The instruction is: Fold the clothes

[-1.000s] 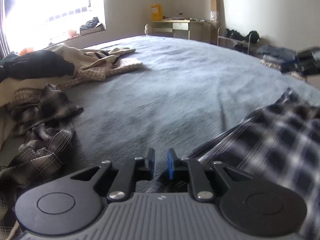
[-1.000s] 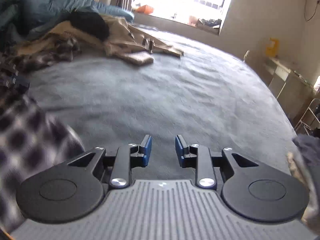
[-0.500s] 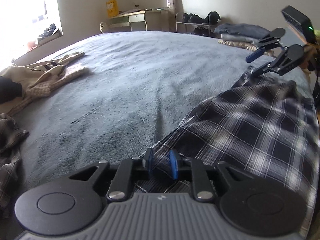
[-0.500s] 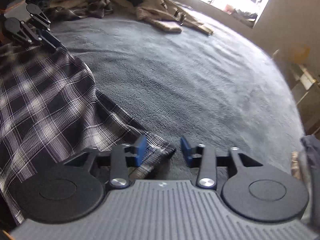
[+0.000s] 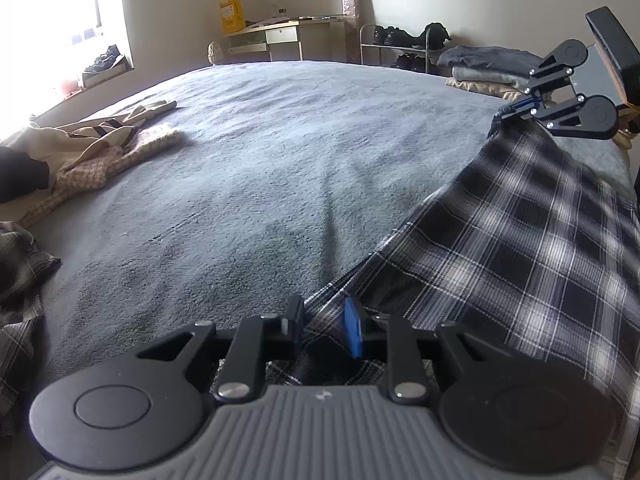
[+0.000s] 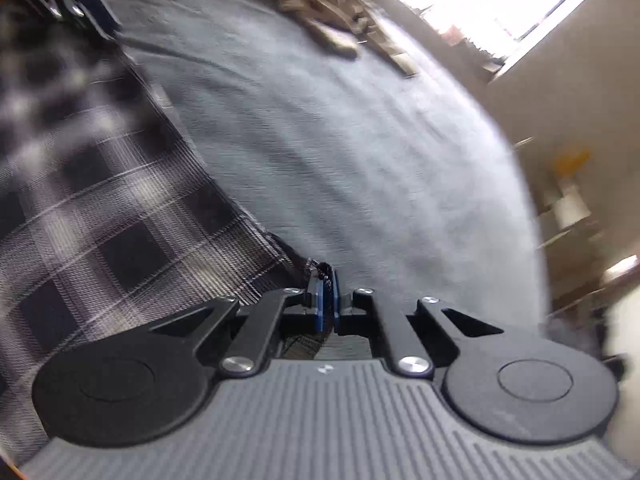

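**Both tongs at the plaid garment on the grey bed**

Seen from the left wrist, the left tongs (image 5: 325,330) sit low at the near edge of the bed (image 5: 260,152), tilted downward. Their blue pads stand a little apart and have just been opening; a fold of the dark plaid garment (image 5: 520,264) lies between them, and whether the pads press on it I cannot tell. The garment spreads over the near right part of the bed and rises to a peak where the right tongs (image 5: 520,105) pinch its far corner. Most of the grey cover lies bare through the middle and toward the far edge. Along the left edge lie a beige and tan pile of clothes (image 5: 100,148) and a crumpled checked cloth (image 5: 20,280). Past the far edge stand a desk (image 5: 280,38), a yellow box (image 5: 231,15) whose label is too small to read, a shoe rack (image 5: 400,46) and a stack of folded clothes (image 5: 484,66).

From the right wrist, heavily blurred, the right tongs (image 6: 325,298) have just closed; their pads are pressed together on the garment's (image 6: 100,220) edge, which bunches between them. The plaid fills the left side; bare grey bed (image 6: 360,152) runs to the right edge. The left tongs (image 6: 80,8) show at the top left corner. No writing is legible.
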{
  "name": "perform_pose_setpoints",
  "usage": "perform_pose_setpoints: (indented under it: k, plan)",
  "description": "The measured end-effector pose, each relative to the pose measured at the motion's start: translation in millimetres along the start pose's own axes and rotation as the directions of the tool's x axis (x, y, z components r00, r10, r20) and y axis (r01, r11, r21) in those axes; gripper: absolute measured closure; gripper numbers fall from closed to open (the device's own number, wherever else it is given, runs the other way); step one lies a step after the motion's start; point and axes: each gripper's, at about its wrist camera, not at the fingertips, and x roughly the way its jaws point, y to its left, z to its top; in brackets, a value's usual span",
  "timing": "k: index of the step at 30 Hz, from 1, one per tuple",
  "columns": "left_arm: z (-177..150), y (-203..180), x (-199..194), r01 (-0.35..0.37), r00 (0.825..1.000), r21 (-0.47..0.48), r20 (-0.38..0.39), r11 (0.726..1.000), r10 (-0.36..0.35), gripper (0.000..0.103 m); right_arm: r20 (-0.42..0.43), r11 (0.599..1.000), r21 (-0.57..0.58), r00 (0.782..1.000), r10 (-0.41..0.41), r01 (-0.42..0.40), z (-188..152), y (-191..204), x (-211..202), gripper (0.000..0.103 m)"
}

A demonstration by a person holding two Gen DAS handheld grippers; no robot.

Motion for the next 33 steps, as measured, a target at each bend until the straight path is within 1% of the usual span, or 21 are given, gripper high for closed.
perform_pose_setpoints:
  k: [3, 7, 9, 10, 13, 15, 16, 17, 18, 19, 20, 21, 22, 23, 25, 27, 28, 29, 31, 32, 33]
  plan:
    - [0, 0, 1, -0.015, 1.000, 0.001, 0.002, 1.000, 0.015, 0.074, -0.001, 0.999, -0.023, 1.000, -0.027, 0.027, -2, 5, 8, 0.100]
    - [-1, -3, 2, -0.030, 1.000, 0.018, 0.006, 0.999, 0.030, 0.073, -0.020, 0.999, 0.007, 0.999, -0.034, 0.034, -12, 7, 30, 0.100]
    - [-2, -4, 3, -0.036, 0.999, 0.031, 0.007, 0.999, 0.035, 0.073, -0.015, 0.996, 0.075, 0.999, -0.044, 0.045, -18, 4, 40, 0.099]
    - [-2, -5, 3, -0.038, 0.999, 0.037, 0.007, 0.999, 0.038, 0.073, -0.020, 0.987, 0.146, 0.998, -0.061, 0.063, -21, -5, 43, 0.099]
    - [-1, -6, 4, -0.044, 0.999, 0.049, 0.006, 0.998, 0.043, 0.073, -0.073, 0.922, 0.361, 0.990, -0.118, 0.137, -35, -40, 50, 0.098]
    - [-1, -6, 4, -0.047, 0.999, 0.054, 0.007, 0.997, 0.046, 0.073, -0.075, 0.856, 0.498, 0.990, -0.117, 0.139, -48, -64, 41, 0.098]
    - [-1, -6, 4, -0.048, 0.999, 0.058, 0.008, 0.997, 0.048, 0.073, -0.055, 0.835, 0.536, 0.992, -0.114, 0.126, -50, -71, 30, 0.098]
    - [-1, -7, 4, -0.051, 0.999, 0.058, 0.009, 0.997, 0.051, 0.073, -0.009, 0.829, 0.554, 0.996, -0.093, 0.082, -48, -73, 16, 0.096]
    - [-1, -7, 4, -0.054, 0.999, 0.058, 0.010, 0.997, 0.054, 0.073, 0.064, 0.827, 0.562, 0.997, -0.037, -0.005, -45, -73, 3, 0.096]
    - [-1, -7, 4, -0.057, 0.998, 0.057, 0.009, 0.997, 0.056, 0.073, 0.144, 0.821, 0.557, 0.988, 0.048, -0.121, -41, -71, -8, 0.096]
    - [-1, -7, 4, -0.060, 0.998, 0.056, 0.008, 0.997, 0.059, 0.073, 0.193, 0.819, 0.528, 0.971, 0.141, -0.224, -35, -63, -10, 0.096]
    - [-1, -7, 3, -0.062, 0.998, 0.055, 0.007, 0.997, 0.062, 0.073, 0.235, 0.809, 0.492, 0.944, 0.233, -0.322, -29, -55, -12, 0.096]
    - [-1, -7, 3, -0.067, 0.998, 0.055, 0.006, 0.996, 0.066, 0.073, 0.246, 0.806, 0.443, 0.918, 0.312, -0.392, -23, -43, -8, 0.098]
    - [-2, -8, 2, -0.071, 0.997, 0.056, 0.004, 0.996, 0.071, 0.073, 0.224, 0.810, 0.410, 0.907, 0.356, -0.419, -18, -32, 1, 0.098]
    - [-2, -7, 2, -0.078, 0.997, 0.053, 0.002, 0.996, 0.078, 0.073, 0.146, 0.831, 0.413, 0.928, 0.343, -0.372, -16, -21, 30, 0.099]
    - [-2, -5, 2, -0.079, 0.997, 0.040, -0.003, 0.996, 0.079, 0.072, 0.167, 0.809, 0.481, 0.942, 0.292, -0.336, -27, -32, 40, 0.099]
    - [-2, -4, 2, -0.078, 0.997, 0.029, -0.005, 0.997, 0.078, 0.071, 0.116, 0.808, 0.542, 0.973, 0.200, -0.231, -32, -46, 45, 0.098]
    - [-2, -2, 2, -0.075, 0.997, 0.011, -0.007, 0.997, 0.075, 0.070, 0.034, 0.800, 0.591, 0.995, 0.099, -0.100, -39, -61, 50, 0.095]
    - [-1, 3, 0, -0.067, 0.998, -0.036, -0.006, 0.997, 0.067, 0.069, -0.043, 0.731, 0.682, 0.999, 0.020, 0.015, -61, -91, 47, 0.094]
    - [-1, 6, -2, -0.064, 0.998, -0.058, -0.005, 0.996, 0.064, 0.069, -0.073, 0.714, 0.698, 0.997, -0.016, 0.063, -71, -100, 32, 0.094]
    - [0, 8, -8, -0.076, 0.997, -0.075, 0.002, 0.994, 0.077, 0.069, -0.072, 0.721, 0.687, 0.996, -0.049, 0.085, -75, -100, 7, 0.093]
